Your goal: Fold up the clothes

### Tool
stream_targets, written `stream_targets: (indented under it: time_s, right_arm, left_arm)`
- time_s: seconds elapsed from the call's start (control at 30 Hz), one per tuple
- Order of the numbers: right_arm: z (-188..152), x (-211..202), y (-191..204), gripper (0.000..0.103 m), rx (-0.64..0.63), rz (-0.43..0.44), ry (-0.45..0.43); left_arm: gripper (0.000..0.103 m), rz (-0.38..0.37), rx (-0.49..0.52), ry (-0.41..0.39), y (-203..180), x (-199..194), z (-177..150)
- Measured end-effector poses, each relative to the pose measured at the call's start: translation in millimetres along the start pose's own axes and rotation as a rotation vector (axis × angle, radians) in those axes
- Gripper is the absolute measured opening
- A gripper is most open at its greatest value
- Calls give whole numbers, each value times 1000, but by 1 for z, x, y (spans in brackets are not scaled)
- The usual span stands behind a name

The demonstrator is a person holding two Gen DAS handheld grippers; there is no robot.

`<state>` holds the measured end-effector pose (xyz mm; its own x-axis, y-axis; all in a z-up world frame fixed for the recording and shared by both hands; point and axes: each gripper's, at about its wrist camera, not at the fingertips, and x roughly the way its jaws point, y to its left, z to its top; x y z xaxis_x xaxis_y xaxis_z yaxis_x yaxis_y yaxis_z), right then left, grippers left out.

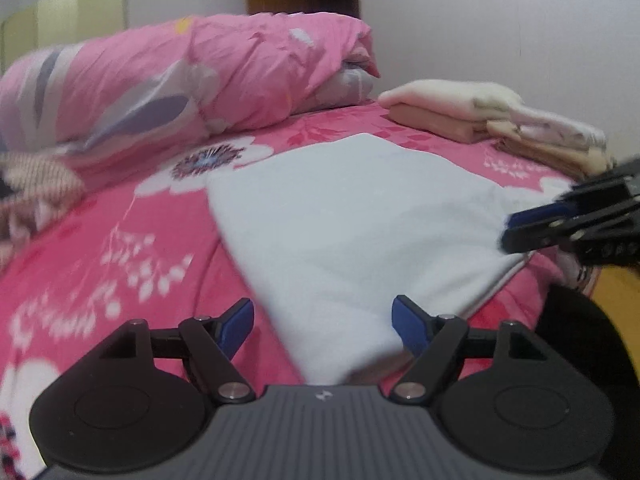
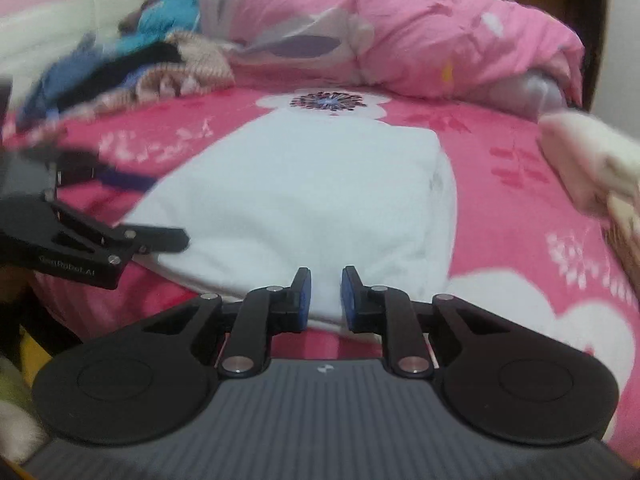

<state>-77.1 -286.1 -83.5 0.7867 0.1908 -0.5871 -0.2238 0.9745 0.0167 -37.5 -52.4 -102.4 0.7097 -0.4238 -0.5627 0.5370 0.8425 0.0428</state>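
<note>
White cloth point(image 1: 352, 216) is lying flat on the bed point(image 1: 120, 240), looking soft and floppy, so I'm guessing near corners grip best. Left hand-held gripper point(image 1: 323, 322) is gaping wide; right hand-held gripper point(image 2: 324, 294) is sitting slightly parted, both pinching nothing.

White folded garment point(image 2: 304, 200) on pink bedsheet point(image 2: 500, 208), right claw point(image 2: 325, 294) slightly parted

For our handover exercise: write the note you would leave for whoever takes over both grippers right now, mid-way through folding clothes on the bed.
Left gripper: open wide, empty, at the near edge of the white garment.
Right gripper: narrowly open, empty, at the same garment's near edge.
White garment lies flat, partly folded, on the pink floral bedsheet.
Done: a stack of folded cream and beige clothes sits at the far right.
Left: finish folding the white garment, then the unfolded pile of clothes at far left, beside the pink duvet.
</note>
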Motion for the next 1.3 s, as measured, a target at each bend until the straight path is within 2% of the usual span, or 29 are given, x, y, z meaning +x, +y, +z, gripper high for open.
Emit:
stream_targets:
  time_s: [0.07,0.13,0.23,0.37,0.47,0.57,0.7,0.87,1.03,1.3]
  right_arm:
    - [5,-11,-4,15,53,3,8]
    - [12,-15,5,16,26,-16,-6]
    - [18,-8,26,16,-20,14,-39]
    - [6,20,43,16,-24,33,32]
    - [4,11,43,16,12,44,44]
    - [10,-3,42,16,44,52,36]
    - [22,7,53,16,33,70,-10]
    - [32,18,65,16,35,83,-44]
    - [29,17,63,16,86,81,-44]
    - [19,27,63,16,103,35,-14]
  left_arm:
    - [80,-19,-46,2,9,-5,-5]
    - [80,-22,-48,0,10,-6,-5]
    - [80,-13,-22,-8,7,-9,-6]
    - [81,-28,-43,-1,11,-14,-9]
    - [82,-28,-49,4,14,-23,-15]
    - [82,-9,-39,-14,15,-35,-22]
    - [82,24,-21,-52,16,-45,-22]
    - [82,92,69,-22,6,-34,-23]
    - [81,95,13,-21,8,-31,-26]
    - [81,192,-9,7,7,-38,-31]
